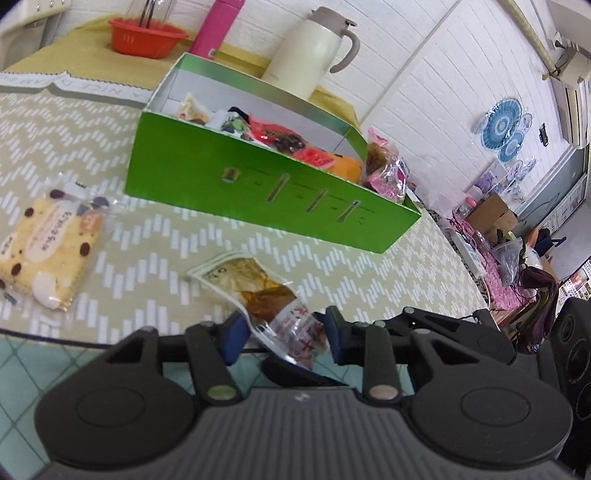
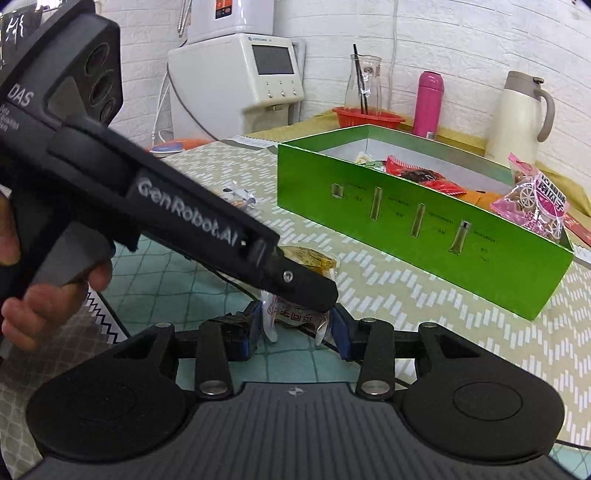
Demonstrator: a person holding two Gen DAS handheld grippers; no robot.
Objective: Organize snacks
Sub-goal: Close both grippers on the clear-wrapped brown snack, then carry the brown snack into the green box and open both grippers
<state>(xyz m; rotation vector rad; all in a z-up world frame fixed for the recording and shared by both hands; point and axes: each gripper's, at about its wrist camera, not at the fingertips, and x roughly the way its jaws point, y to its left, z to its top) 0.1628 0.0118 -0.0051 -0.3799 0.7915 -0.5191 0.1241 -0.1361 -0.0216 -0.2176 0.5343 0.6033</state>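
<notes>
A clear snack packet (image 1: 258,291) with brown food lies at the table's near edge, its end between both grippers. My left gripper (image 1: 282,338) is open around its near end. My right gripper (image 2: 297,332) is open around the same packet (image 2: 295,314), under the left gripper's finger (image 2: 306,288). A green box (image 1: 258,192) holds several snacks; it also shows in the right wrist view (image 2: 406,221). A pink bagged snack (image 2: 532,203) leans at its right end. A yellow cake packet (image 1: 48,251) lies on the left.
A white thermos jug (image 1: 314,48), pink bottle (image 1: 218,26) and red basket (image 1: 147,35) stand behind the box. A small wrapped snack (image 2: 236,195) lies left of the box. A white appliance (image 2: 236,81) stands beyond the table.
</notes>
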